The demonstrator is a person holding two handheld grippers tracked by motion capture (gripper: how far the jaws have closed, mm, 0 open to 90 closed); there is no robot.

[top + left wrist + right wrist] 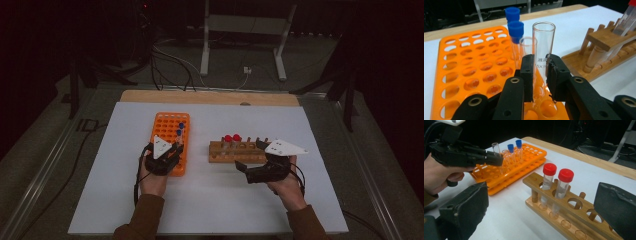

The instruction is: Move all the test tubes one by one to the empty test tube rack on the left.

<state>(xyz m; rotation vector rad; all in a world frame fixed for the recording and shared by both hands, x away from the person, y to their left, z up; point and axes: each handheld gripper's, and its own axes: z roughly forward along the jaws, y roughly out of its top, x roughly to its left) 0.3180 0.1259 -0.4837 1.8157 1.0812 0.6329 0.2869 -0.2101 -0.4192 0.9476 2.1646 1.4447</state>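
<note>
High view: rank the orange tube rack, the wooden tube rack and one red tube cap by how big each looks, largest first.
1. orange tube rack: covers the most area.
2. wooden tube rack: looks somewhat smaller, though the right gripper hides its right end, so the gap is unsure.
3. red tube cap: far the smallest.

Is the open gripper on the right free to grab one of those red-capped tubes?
Probably yes: the right hand-held gripper is open, and the red-capped tubes stand upright in the wooden rack just ahead, with nothing between.

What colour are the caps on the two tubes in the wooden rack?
Red caps, clearest in the right gripper view.
</note>
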